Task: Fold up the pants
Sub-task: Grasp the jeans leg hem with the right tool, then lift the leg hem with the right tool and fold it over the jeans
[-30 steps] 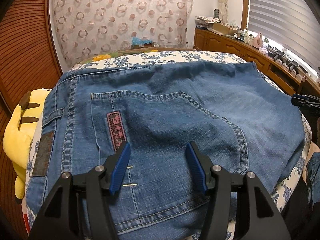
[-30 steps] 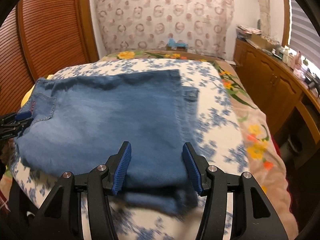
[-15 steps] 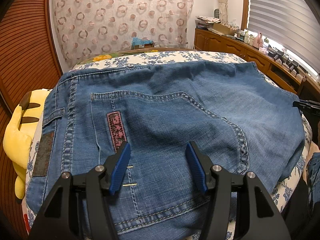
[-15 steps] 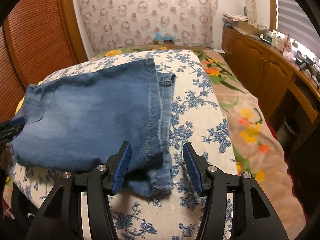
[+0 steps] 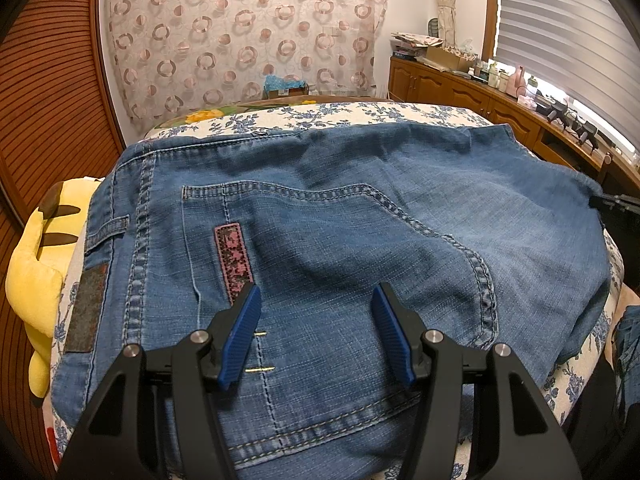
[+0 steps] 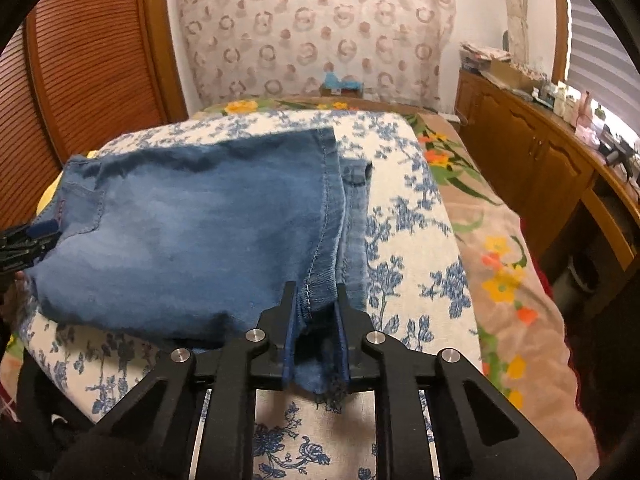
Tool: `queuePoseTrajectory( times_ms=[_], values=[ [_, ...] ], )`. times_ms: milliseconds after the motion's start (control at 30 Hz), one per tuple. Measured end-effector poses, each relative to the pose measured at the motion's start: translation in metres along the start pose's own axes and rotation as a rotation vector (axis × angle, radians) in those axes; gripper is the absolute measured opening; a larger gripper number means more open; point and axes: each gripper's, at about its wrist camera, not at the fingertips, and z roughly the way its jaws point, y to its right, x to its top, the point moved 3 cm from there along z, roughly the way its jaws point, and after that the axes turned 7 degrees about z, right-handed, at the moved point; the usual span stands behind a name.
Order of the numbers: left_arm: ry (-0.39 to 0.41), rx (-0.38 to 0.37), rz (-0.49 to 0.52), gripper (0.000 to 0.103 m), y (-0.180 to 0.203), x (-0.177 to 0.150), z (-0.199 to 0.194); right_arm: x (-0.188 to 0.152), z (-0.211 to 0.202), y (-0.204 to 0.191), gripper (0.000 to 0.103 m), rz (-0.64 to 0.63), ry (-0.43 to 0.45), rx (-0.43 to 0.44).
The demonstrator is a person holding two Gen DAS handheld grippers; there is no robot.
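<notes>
Pants (image 5: 360, 248), blue and soft, lie folded on the flowery bed (image 6: 408, 240). Right gripper (image 6: 316, 296) is closing, pinching their frayed hem. Left gripper (image 5: 316, 312) hangs open over the pocket.

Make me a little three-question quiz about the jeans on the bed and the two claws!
1. True or false: the left claw is squeezing the jeans.
2. What is between the right claw's pads as they close? A) a frayed hem B) a belt loop C) the bedsheet
3. Which colour is the soft toy beside the jeans?

Key: 1 false, it hangs open over the back pocket. 2 A. 3 yellow.
</notes>
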Motion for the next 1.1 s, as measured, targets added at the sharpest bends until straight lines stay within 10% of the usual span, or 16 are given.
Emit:
queuePoseTrajectory(
  times_ms=[400,1100],
  values=[
    [0.070,0.030,-0.039,0.058,-0.013,0.019,-0.052,0.060,-0.063,-0.052,0.007,-0.098,0.193,0.133],
    [0.131,0.089,-0.124,0.058,-0.057,0.005,-0.111,0.117,-0.068,-0.260,0.005,-0.383,0.225,0.489]
  ],
)
